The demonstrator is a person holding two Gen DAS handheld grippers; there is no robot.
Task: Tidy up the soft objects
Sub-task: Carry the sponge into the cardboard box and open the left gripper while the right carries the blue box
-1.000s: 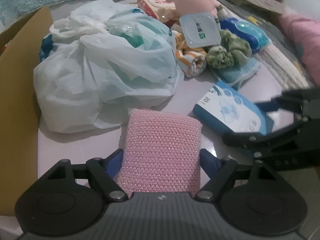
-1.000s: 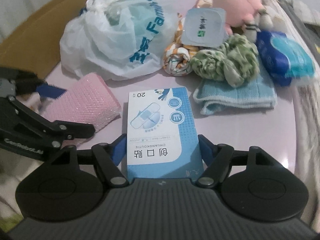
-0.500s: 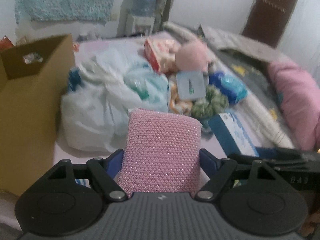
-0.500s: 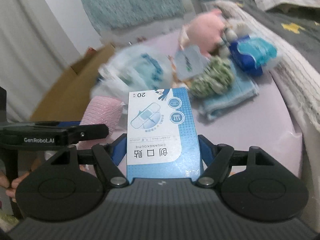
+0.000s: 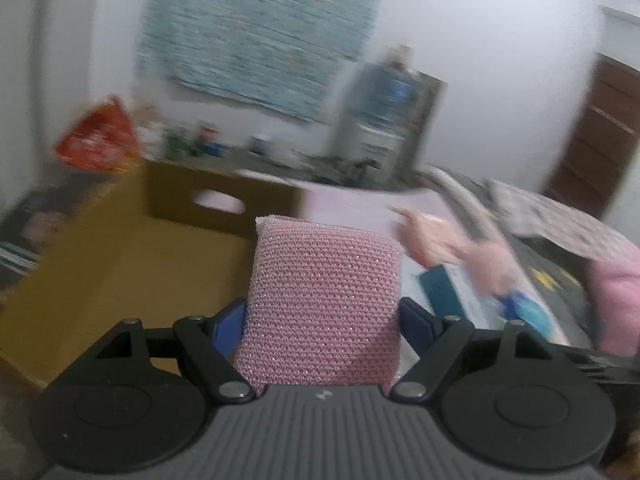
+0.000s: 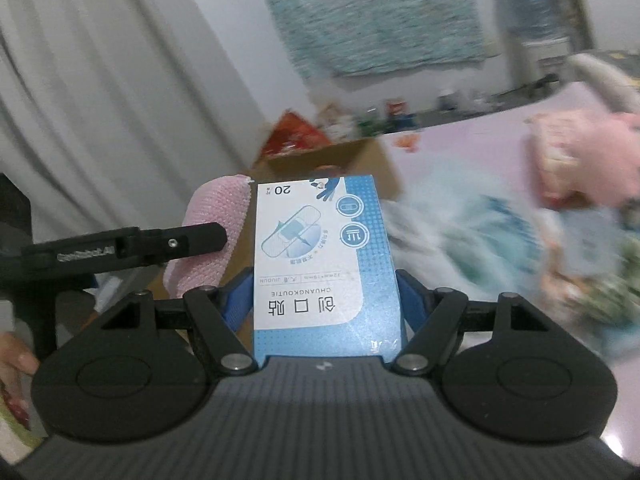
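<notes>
My left gripper (image 5: 322, 316) is shut on a pink knitted sponge (image 5: 324, 304) and holds it in the air, in front of an open brown cardboard box (image 5: 132, 260). My right gripper (image 6: 324, 296) is shut on a blue and white box of plasters (image 6: 324, 264), also lifted. In the right wrist view the left gripper (image 6: 132, 246) with the sponge (image 6: 216, 240) shows to the left, level with the plaster box. The cardboard box (image 6: 360, 160) lies beyond them.
Blurred on the pink table (image 6: 472, 140) at right lie a white plastic bag (image 6: 460, 232), a pink plush toy (image 6: 600, 168) and green cloth (image 6: 612, 292). A red packet (image 5: 100, 144) and a water dispenser (image 5: 388, 120) stand by the far wall.
Both grippers have lifted off the table with their objects and swung up and left toward the cardboard box. The table items have dropped to the right side of both views.
</notes>
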